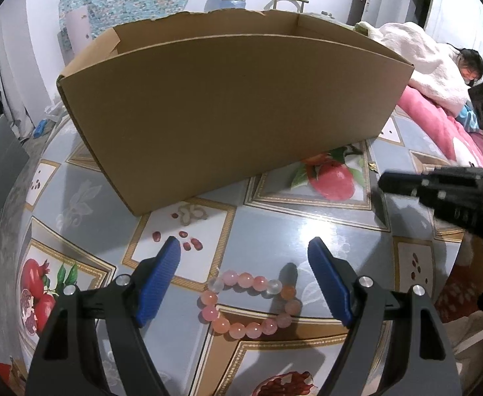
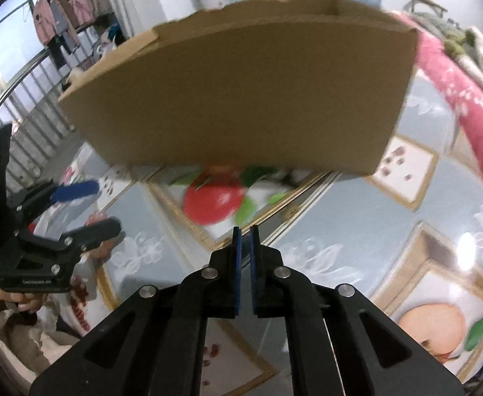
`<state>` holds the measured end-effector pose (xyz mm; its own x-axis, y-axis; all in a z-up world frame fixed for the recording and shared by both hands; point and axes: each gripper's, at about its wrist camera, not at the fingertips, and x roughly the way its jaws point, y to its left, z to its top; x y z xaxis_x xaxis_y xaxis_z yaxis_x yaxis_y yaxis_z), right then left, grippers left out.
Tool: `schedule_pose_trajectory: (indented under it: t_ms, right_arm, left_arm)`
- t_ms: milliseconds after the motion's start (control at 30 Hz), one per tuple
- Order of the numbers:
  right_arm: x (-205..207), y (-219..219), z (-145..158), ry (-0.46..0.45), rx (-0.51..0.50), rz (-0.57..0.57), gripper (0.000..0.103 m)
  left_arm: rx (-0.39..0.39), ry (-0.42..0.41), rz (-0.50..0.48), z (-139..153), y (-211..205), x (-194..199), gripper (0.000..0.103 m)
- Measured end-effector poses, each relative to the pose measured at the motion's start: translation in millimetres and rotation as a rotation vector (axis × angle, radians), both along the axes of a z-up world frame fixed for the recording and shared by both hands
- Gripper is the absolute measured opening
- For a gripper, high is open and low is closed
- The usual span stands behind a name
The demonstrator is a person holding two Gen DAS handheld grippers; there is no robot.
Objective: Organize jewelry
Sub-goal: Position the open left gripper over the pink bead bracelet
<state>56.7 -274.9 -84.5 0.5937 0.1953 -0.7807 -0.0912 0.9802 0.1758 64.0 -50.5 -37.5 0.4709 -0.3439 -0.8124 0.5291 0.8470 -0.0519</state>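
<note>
A bracelet of pink and white beads [image 1: 249, 303] lies on the fruit-patterned tablecloth [image 1: 307, 224], just in front of my left gripper [image 1: 244, 250]. Its blue pads [image 1: 162, 280] stand wide apart on either side of the bracelet without touching it. In the right wrist view the left gripper [image 2: 99, 206] shows at the left, open. My right gripper [image 2: 245, 231] hangs above the cloth with its pads almost together and nothing visible between them. Its black tip [image 1: 381, 181] comes in from the right near a tiny gold item [image 1: 371, 165] on the cloth.
An open cardboard box [image 1: 235, 99] [image 2: 241, 99] stands on the table right behind both grippers. A pink blanket [image 1: 439, 122] and a person lying under a white cover [image 1: 436, 66] are at the far right. A hand [image 2: 7, 297] holds the left gripper's handle.
</note>
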Motion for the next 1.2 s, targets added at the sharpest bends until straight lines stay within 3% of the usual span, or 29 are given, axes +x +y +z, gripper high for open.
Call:
schedule_pose_trajectory:
  t_ms: [100,433,567,1200]
  right_arm:
    - [9.6,-9.2,0.4,-0.014,-0.022,-0.019,0.018]
    - [27.9,2.4,-9.9,-0.002,-0.106,0.03,0.014]
    - [26.3,1.7,-11.9,0.01,-0.08,0.029,0.005]
    - [9.0,46.8,-17.0,0.047,0.076,0.123,0.006]
  left_arm:
    - [0.0,-0.002,0.001,-0.7,-0.7,1.1,0.077]
    - [-0.003,-0.003,0.005,-1.8,-1.9,4.6,0.078]
    - [-0.008,-0.001,0.009,-2.3,-0.4,5.9,0.077]
    - [-0.037,-0.018,0.014,1.4,10.4,3.0,0.077]
